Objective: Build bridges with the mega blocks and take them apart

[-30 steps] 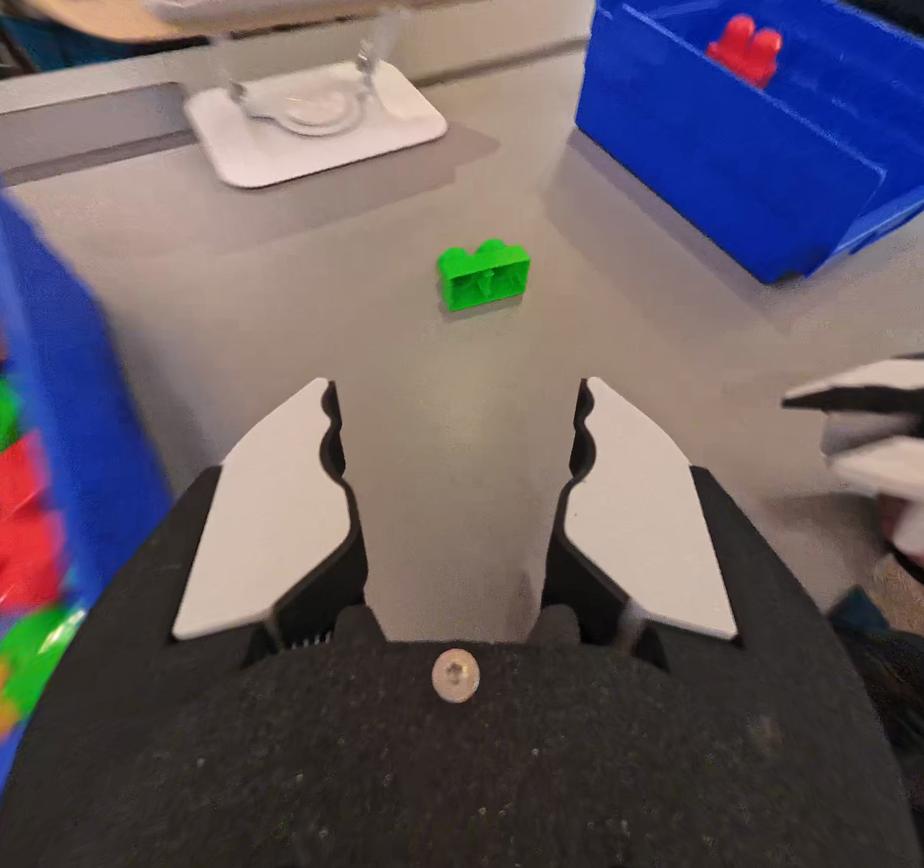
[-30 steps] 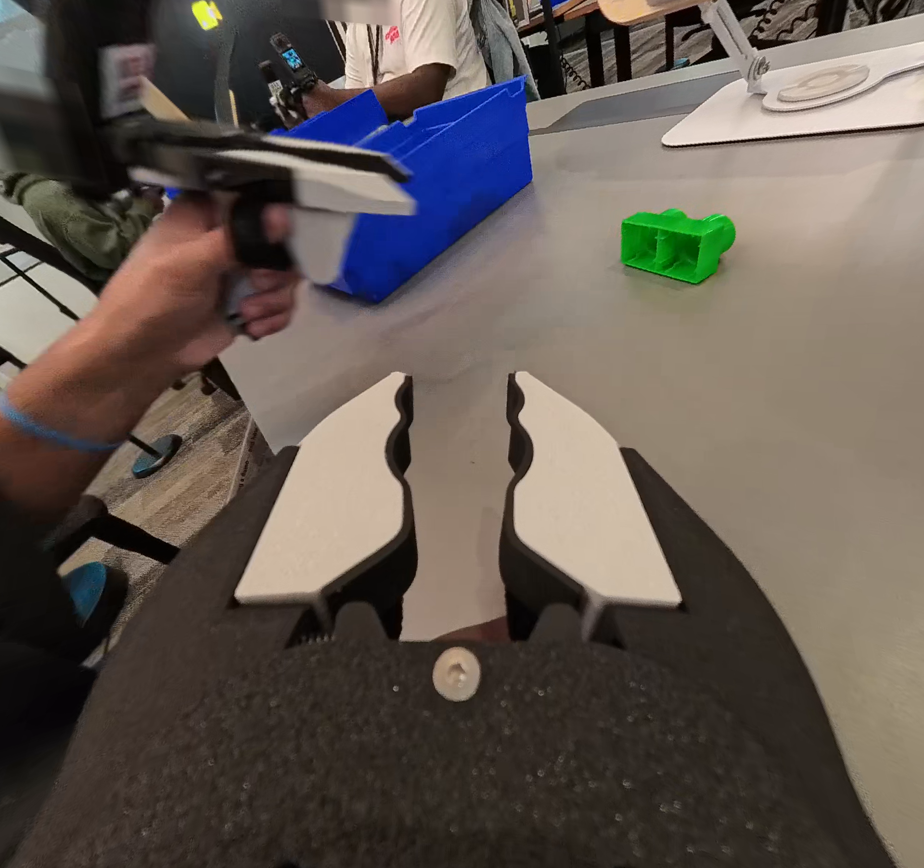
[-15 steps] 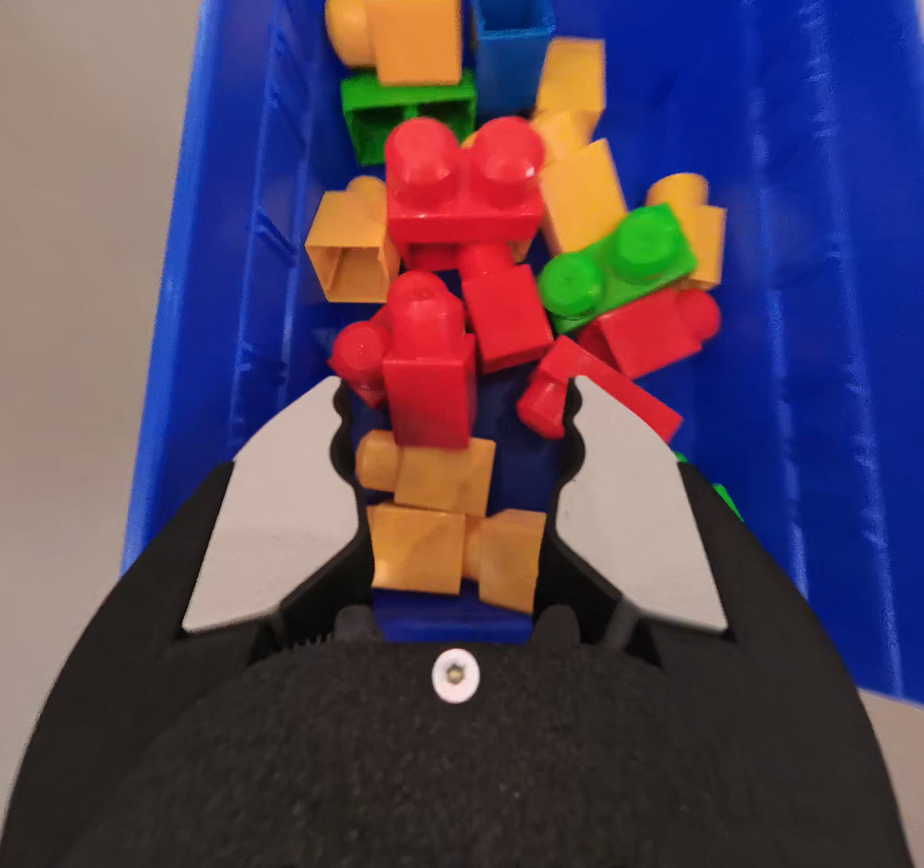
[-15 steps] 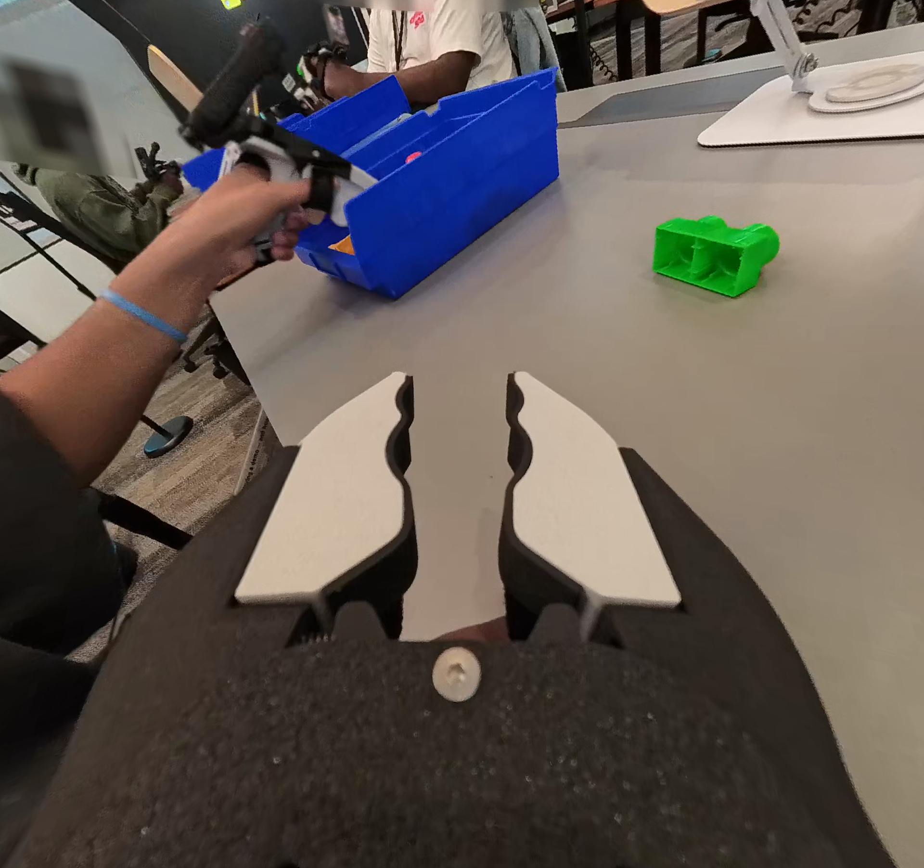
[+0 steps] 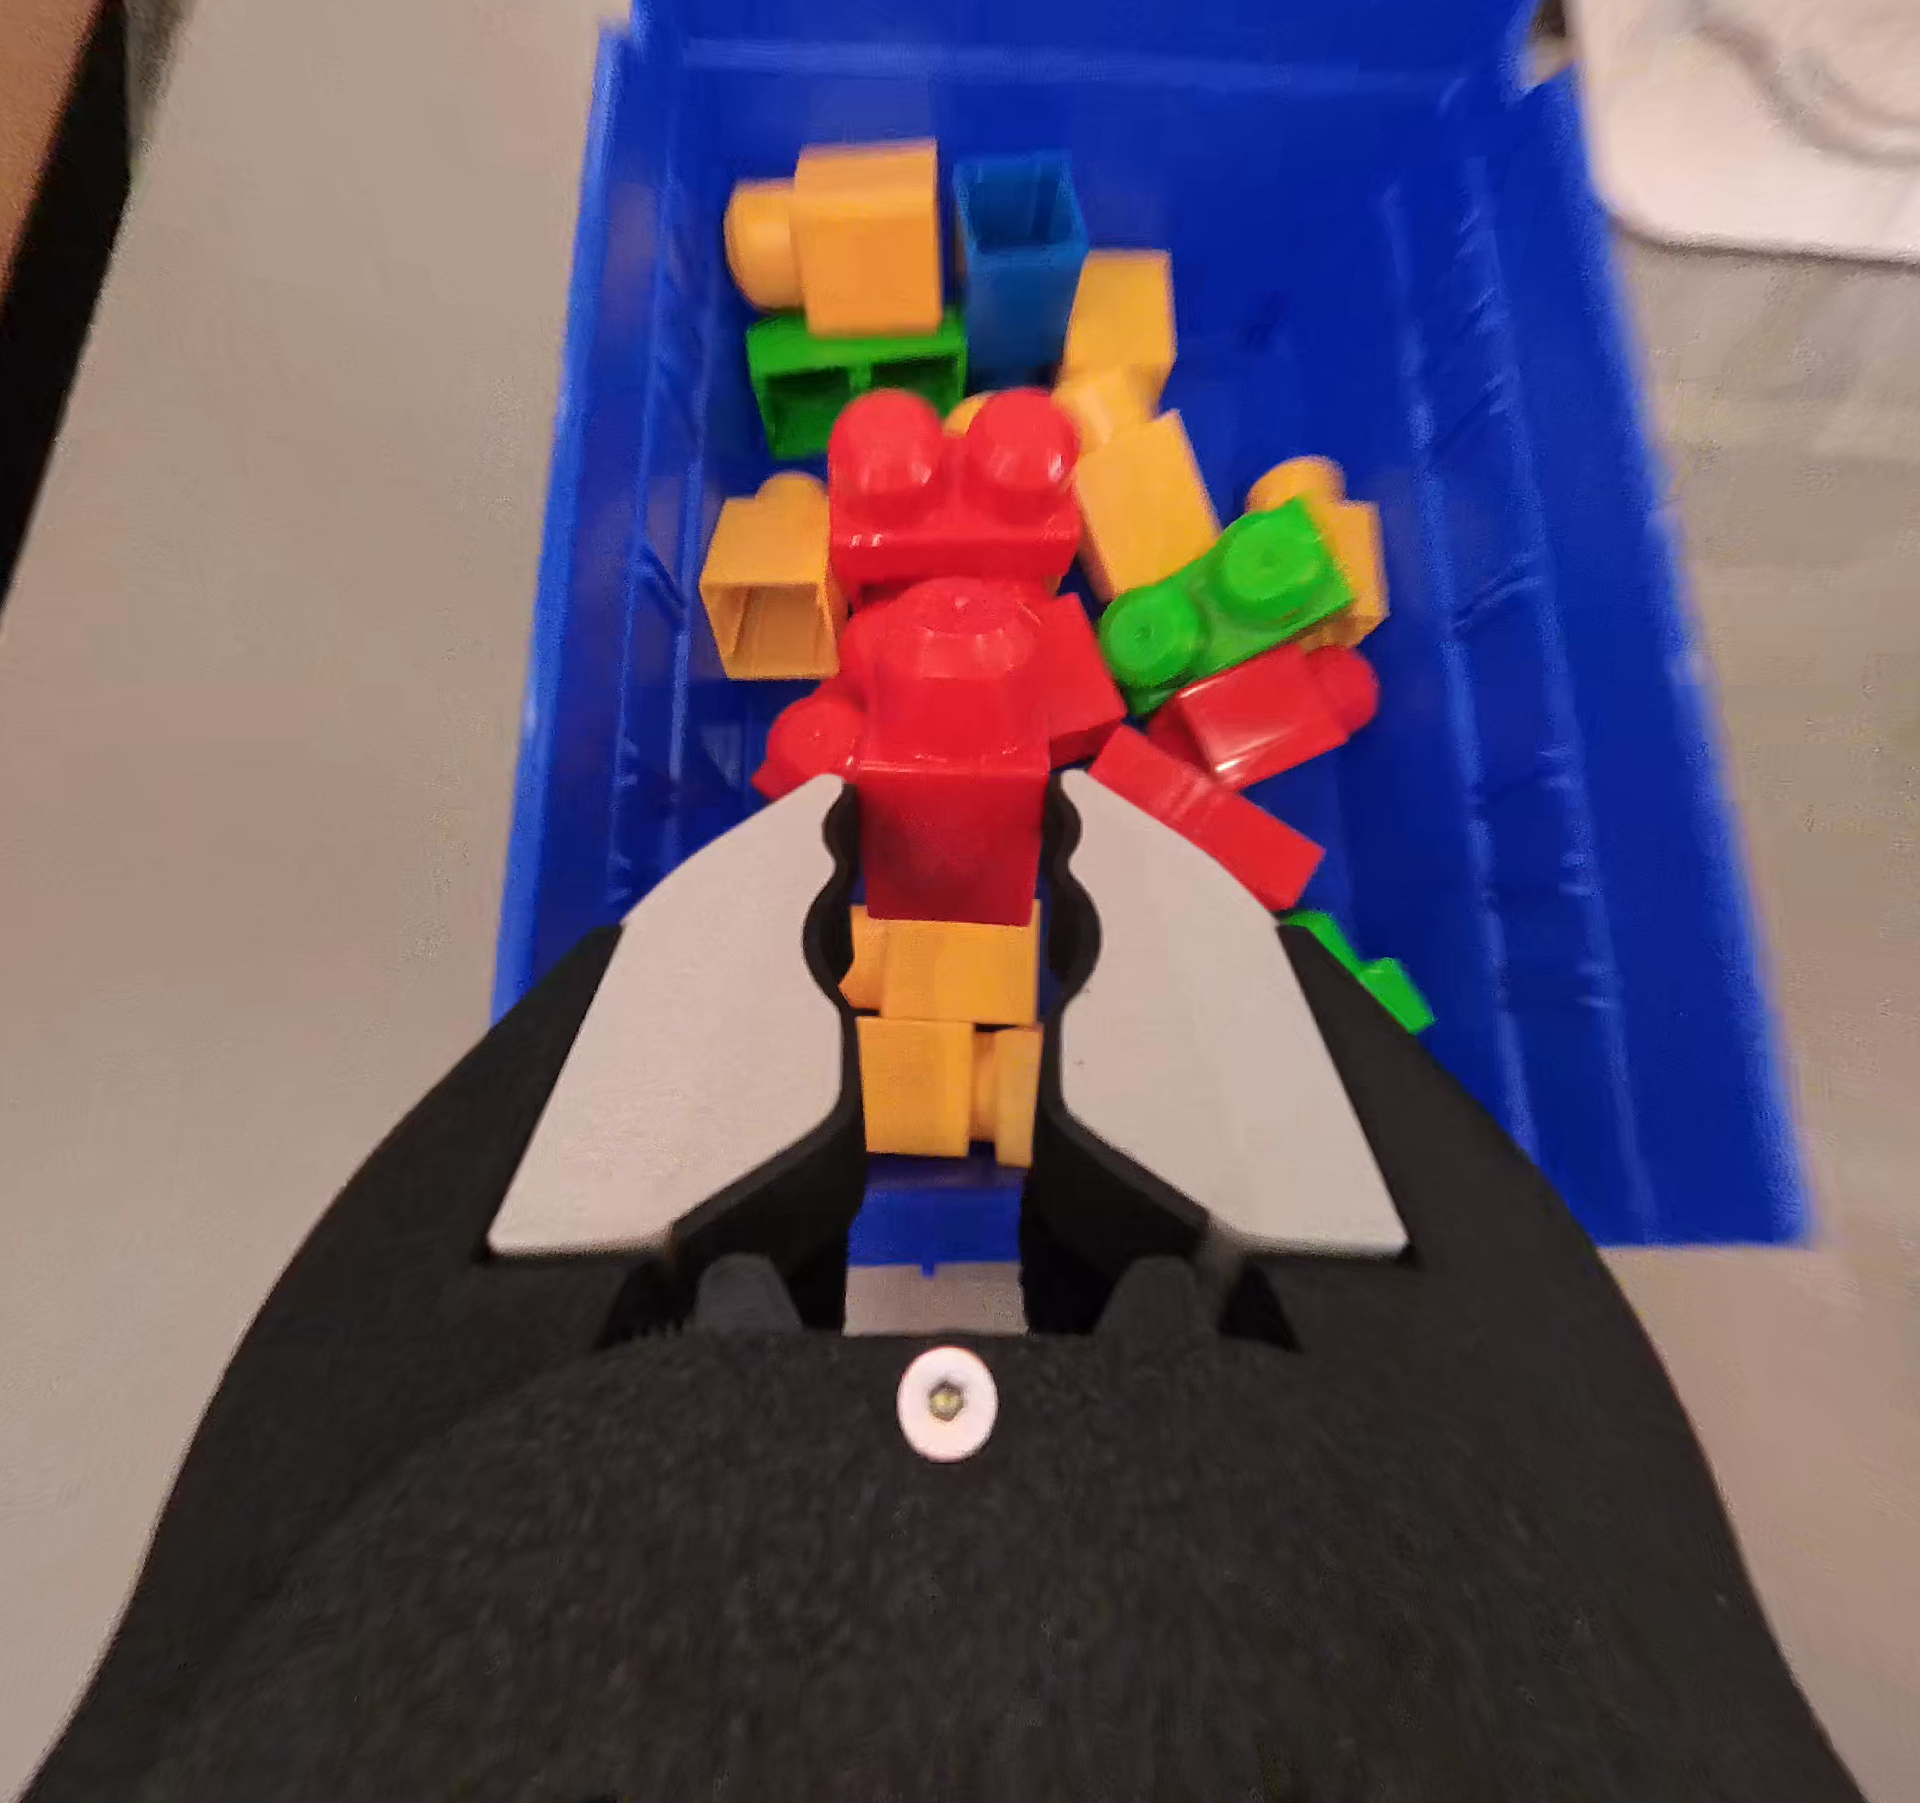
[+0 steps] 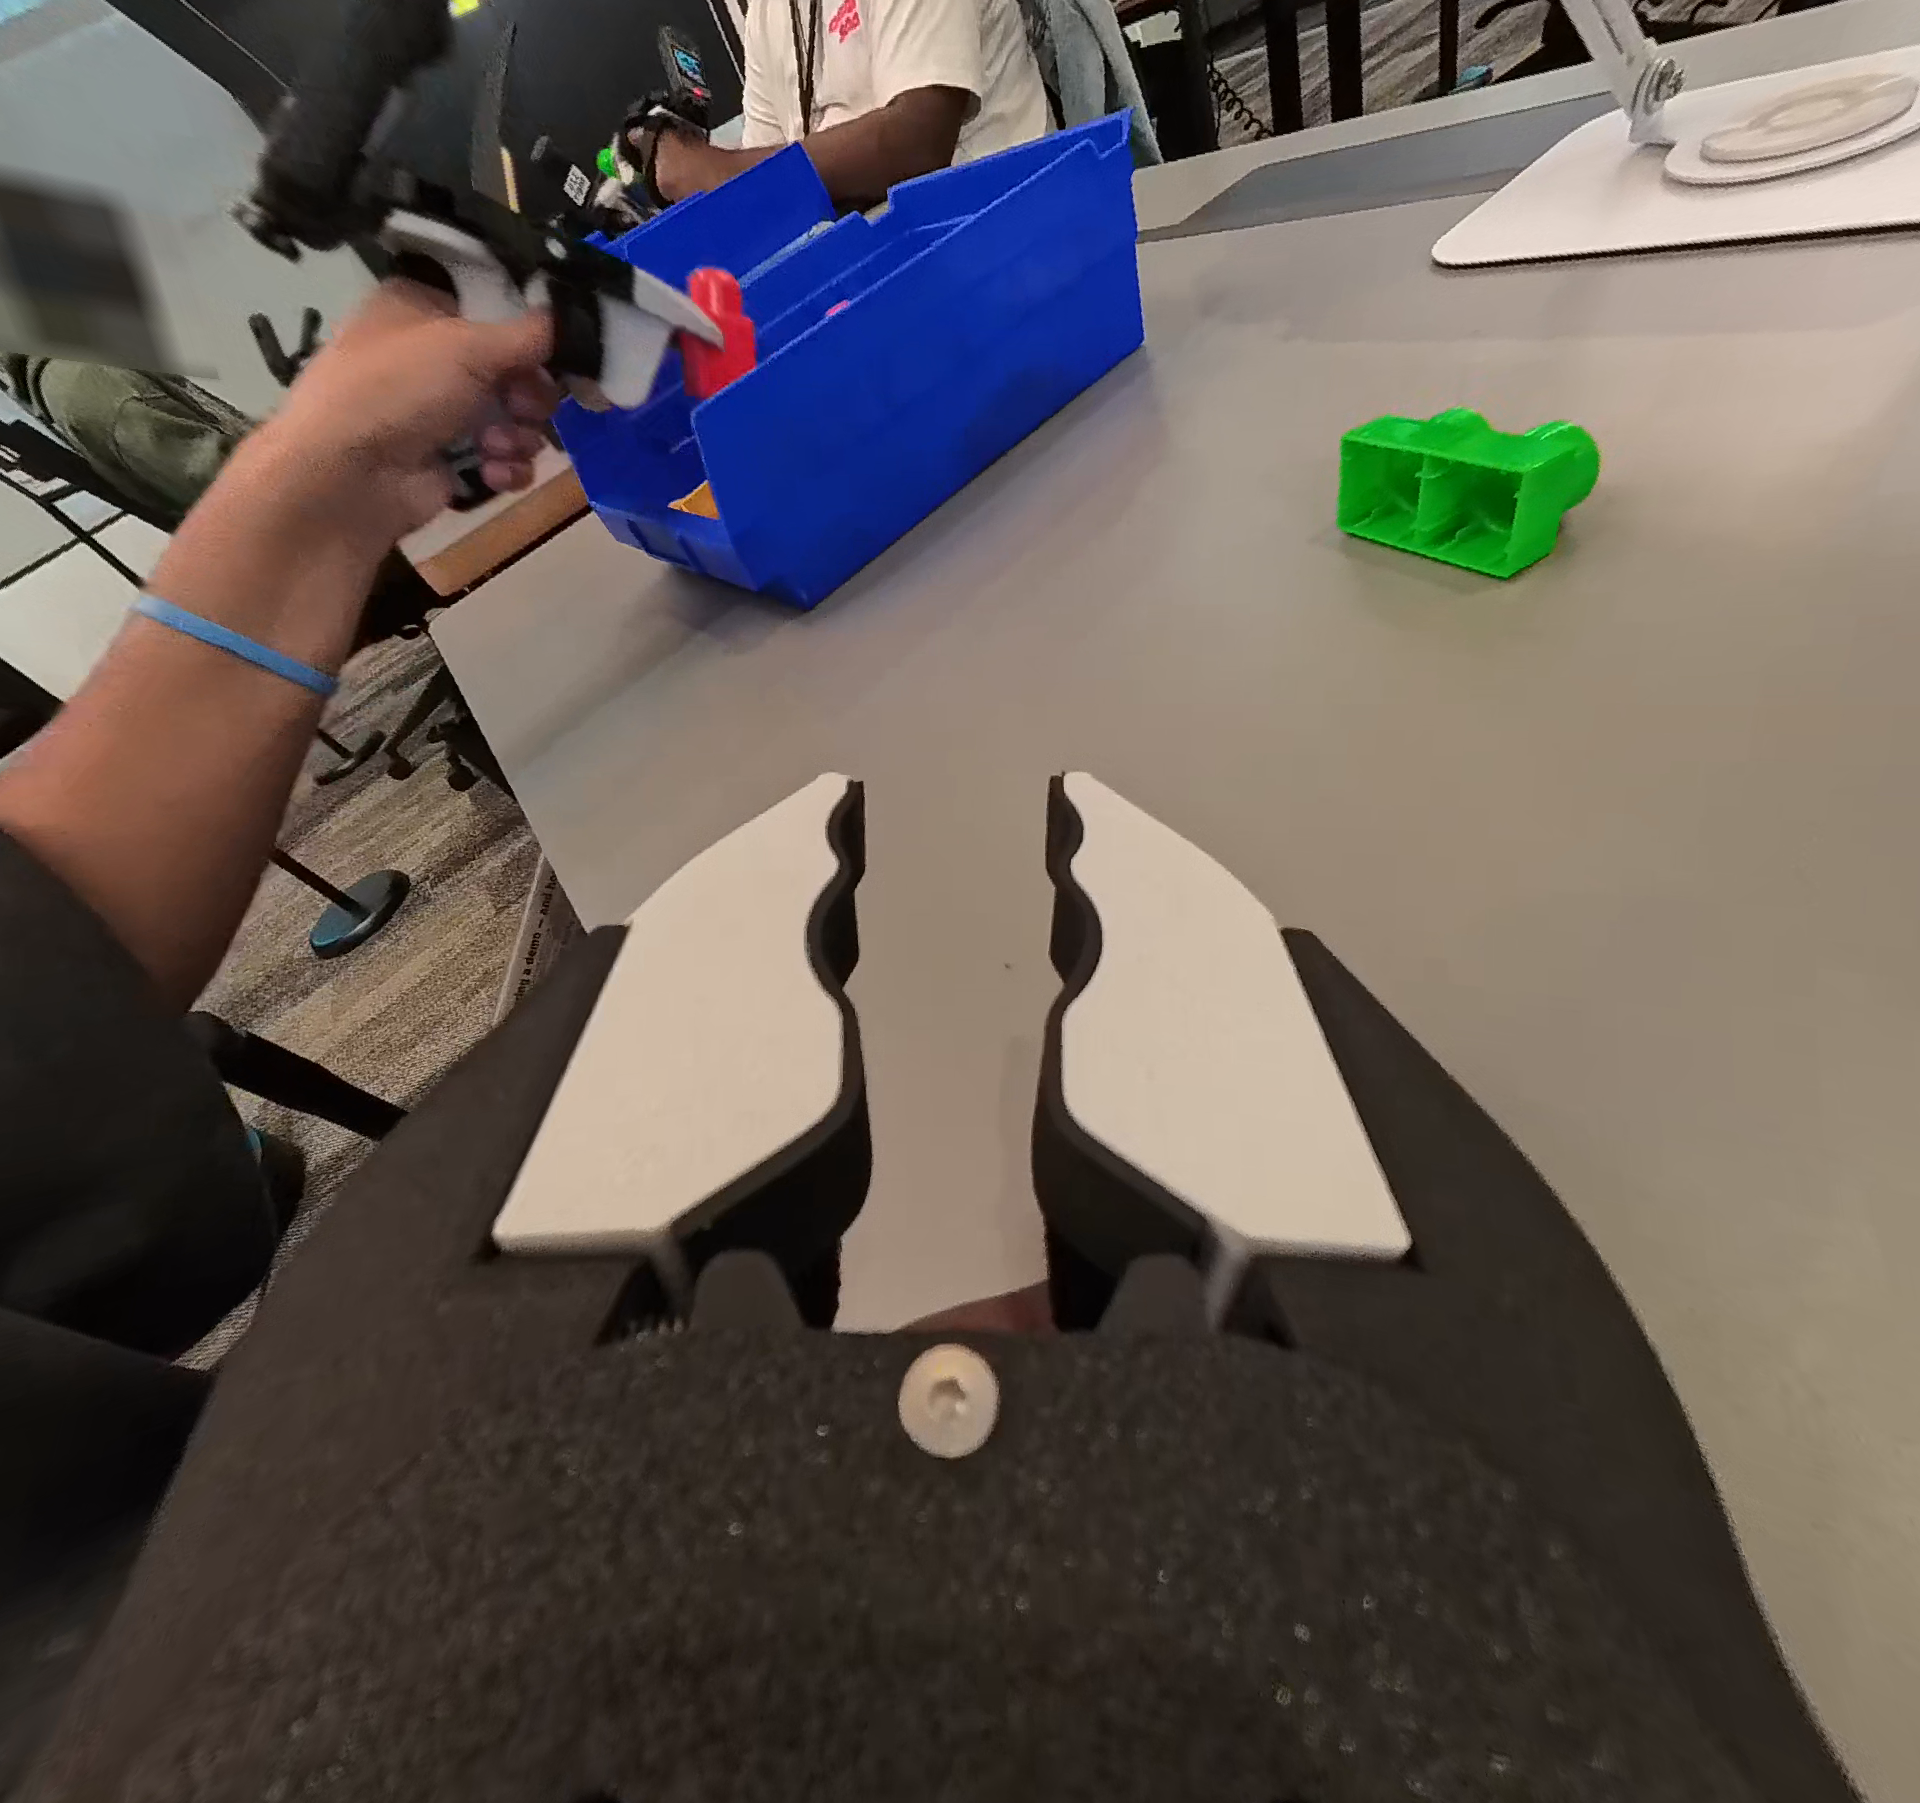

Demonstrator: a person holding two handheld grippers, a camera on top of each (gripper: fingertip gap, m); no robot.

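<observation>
My left gripper (image 5: 948, 797) is shut on a red single-stud block (image 5: 951, 766) and holds it above the blue bin (image 5: 1507, 610), which holds several red, yellow, green and blue blocks. The right wrist view shows the same red block (image 6: 719, 332) in the left gripper (image 6: 681, 319) over the blue bin (image 6: 914, 382). My right gripper (image 6: 954, 797) is open and empty, low over the grey table (image 6: 1351, 818). A green two-stud block (image 6: 1455, 496) lies on its side on the table, beyond it to the right.
A white stand base (image 6: 1704, 184) sits at the table's far right, and it also shows in the left wrist view (image 5: 1766, 70). A person in a white shirt (image 6: 894, 60) sits behind the bin. The table edge (image 6: 488, 704) runs just left of my right gripper. The left gripper's tips are roughly 40 cm from the right gripper's.
My left gripper swung from the table to the bin, closed on the red block and lifted it. My right gripper stayed open and hardly moved.
</observation>
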